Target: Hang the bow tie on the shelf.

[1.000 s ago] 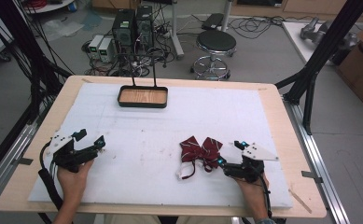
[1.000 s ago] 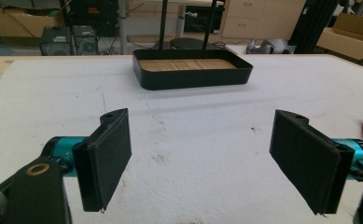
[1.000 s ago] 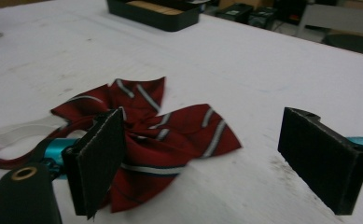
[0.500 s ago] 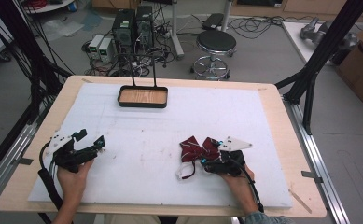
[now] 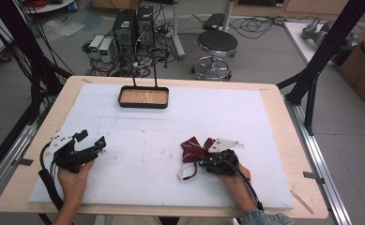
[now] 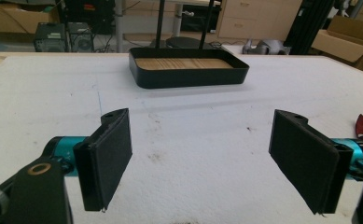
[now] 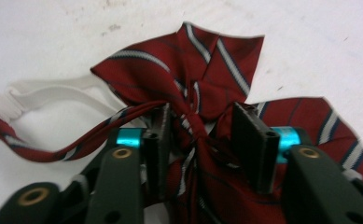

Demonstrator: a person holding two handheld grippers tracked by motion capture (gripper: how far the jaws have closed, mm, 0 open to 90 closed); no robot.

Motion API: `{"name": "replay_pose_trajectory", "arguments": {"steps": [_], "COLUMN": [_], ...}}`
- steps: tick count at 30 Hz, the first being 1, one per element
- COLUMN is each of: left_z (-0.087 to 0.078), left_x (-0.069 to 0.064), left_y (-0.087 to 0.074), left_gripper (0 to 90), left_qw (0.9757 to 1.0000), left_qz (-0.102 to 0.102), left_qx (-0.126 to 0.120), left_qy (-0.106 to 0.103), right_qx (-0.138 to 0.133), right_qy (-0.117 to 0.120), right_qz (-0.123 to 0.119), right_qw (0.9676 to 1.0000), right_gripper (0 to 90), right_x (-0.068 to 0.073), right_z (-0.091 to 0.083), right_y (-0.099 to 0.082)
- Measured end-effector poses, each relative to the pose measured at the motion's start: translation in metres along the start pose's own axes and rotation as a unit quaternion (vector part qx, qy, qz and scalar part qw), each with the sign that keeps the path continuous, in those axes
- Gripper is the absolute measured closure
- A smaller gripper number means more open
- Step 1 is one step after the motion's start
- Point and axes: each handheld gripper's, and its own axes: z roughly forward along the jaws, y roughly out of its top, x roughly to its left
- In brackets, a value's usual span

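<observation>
A dark red bow tie point(image 5: 192, 149) with white and navy stripes lies on the white mat right of centre, its white elastic strap point(image 5: 185, 174) trailing toward me. My right gripper point(image 5: 203, 161) sits at the tie's near side. In the right gripper view its jaws are drawn close on either side of the knot, bunched fabric fills the gap, and the right gripper point(image 7: 200, 140) is shut on the bow tie point(image 7: 170, 70). The strap point(image 7: 44, 93) loops off to the left. My left gripper point(image 5: 100, 143) rests at the mat's left, and the left gripper point(image 6: 207, 163) is open over bare mat.
A black tray point(image 5: 143, 104) with a wooden floor stands at the far middle of the mat, with two thin black posts behind it. The same tray point(image 6: 188, 78) is straight ahead of the left gripper. Wooden table border point(image 5: 283, 140) frames the mat.
My right gripper has moved left onto the bow tie and its jaws now stand around the knot. The left gripper has stayed where it was.
</observation>
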Motion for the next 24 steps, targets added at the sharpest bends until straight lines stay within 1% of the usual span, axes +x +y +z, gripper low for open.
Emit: {"name": "replay_pose_trajectory", "arguments": {"steps": [1, 2, 3, 4, 6, 8, 11, 12, 13, 14, 17, 18, 21, 22, 23, 24], "left_z": [0.0, 0.0, 0.0, 0.0, 0.001, 0.001, 0.001, 0.001, 0.001, 0.001, 0.001, 0.001, 0.0, 0.0, 0.0, 0.0], "left_x": [0.0, 0.0, 0.0, 0.0, 0.0, 0.0, 0.0, 0.0, 0.0, 0.0, 0.0, 0.0, 0.0, 0.0, 0.0, 0.0], "left_y": [0.0, 0.0, 0.0, 0.0, 0.0, 0.0, 0.0, 0.0, 0.0, 0.0, 0.0, 0.0, 0.0, 0.0, 0.0, 0.0], "left_gripper": [21.4, 21.5, 21.5, 21.5, 21.4, 21.5, 21.5, 21.4, 21.5, 21.5, 21.4, 21.4, 21.4, 21.5, 21.5, 21.4], "left_qw": [1.0, 1.0, 1.0, 1.0, 1.0, 1.0, 1.0, 1.0, 1.0, 1.0, 1.0, 1.0, 1.0, 1.0, 1.0, 1.0], "left_qz": [0.0, 0.0, -0.002, -0.002, -0.001, -0.002, -0.002, -0.002, -0.002, -0.003, -0.003, -0.005, -0.005, -0.006, -0.006, -0.006], "left_qx": [0.0, 0.001, 0.001, 0.001, 0.001, 0.001, 0.001, 0.001, 0.001, 0.001, 0.0, -0.001, -0.001, -0.002, -0.002, -0.002], "left_qy": [0.0, 0.0, 0.0, -0.001, -0.001, -0.001, -0.001, -0.001, -0.001, -0.001, -0.002, -0.002, -0.002, -0.002, -0.002, -0.002], "right_qx": [0.001, 0.002, 0.002, 0.002, -0.006, -0.014, -0.021, -0.027, -0.027, -0.035, -0.039, -0.043, -0.047, -0.053, -0.053, -0.057], "right_qy": [0.004, 0.002, 0.002, -0.009, -0.013, -0.019, -0.022, -0.025, -0.025, -0.028, -0.03, -0.034, -0.038, -0.039, -0.039, -0.046], "right_qz": [0.002, 0.0, 0.0, -0.008, -0.01, -0.008, -0.002, 0.002, 0.002, 0.001, 0.002, 0.003, 0.002, -0.001, -0.001, -0.005], "right_qw": [1.0, 1.0, 1.0, 0.9999, 0.9998, 0.9997, 0.9995, 0.9993, 0.9993, 0.999, 0.9988, 0.9985, 0.9982, 0.9978, 0.9978, 0.9973], "right_gripper": [62.1, 64.3, 64.3, 67.5, 70.1, 71.2, 71.9, 72.3, 72.3, 72.5, 72.6, 72.8, 72.9, 73.0, 73.0, 73.1], "right_x": [0.0, 0.0, 0.0, 0.002, 0.003, 0.002, 0.001, 0.001, 0.001, 0.001, 0.001, 0.001, 0.0, -0.001, -0.001, -0.001], "right_z": [0.0, 0.0, 0.0, -0.002, -0.004, -0.006, -0.009, -0.013, -0.013, -0.015, -0.018, -0.02, -0.022, -0.025, -0.025, -0.027], "right_y": [0.0, 0.0, 0.0, 0.001, 0.002, 0.003, 0.005, 0.008, 0.008, 0.011, 0.015, 0.018, 0.022, 0.028, 0.028, 0.034]}}
